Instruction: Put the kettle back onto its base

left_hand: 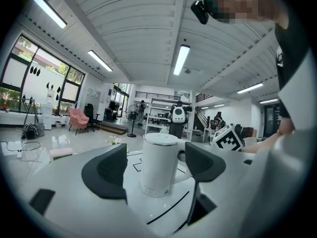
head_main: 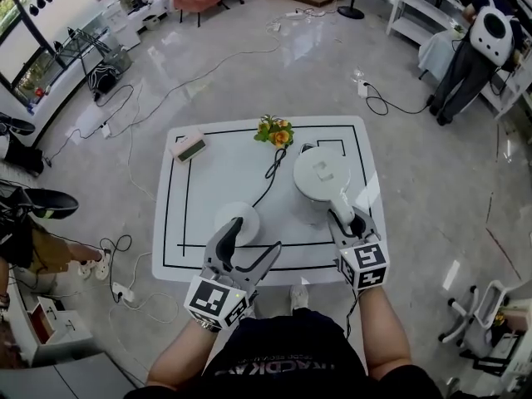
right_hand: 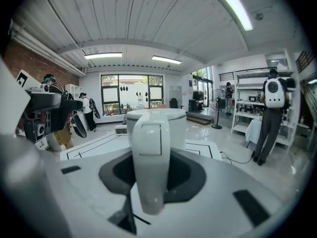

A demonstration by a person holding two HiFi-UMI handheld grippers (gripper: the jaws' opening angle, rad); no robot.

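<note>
Now the right tool (head_main: 350,220) clamps the kettle (head_main: 319,175) by its handle, while the left tool (head_main: 255,236) stands wide.

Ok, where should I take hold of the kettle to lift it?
By its handle, from the person's side: it stands upright and juts that way off the round body, narrow enough for the fingers of the right gripper, which close on it.
</note>
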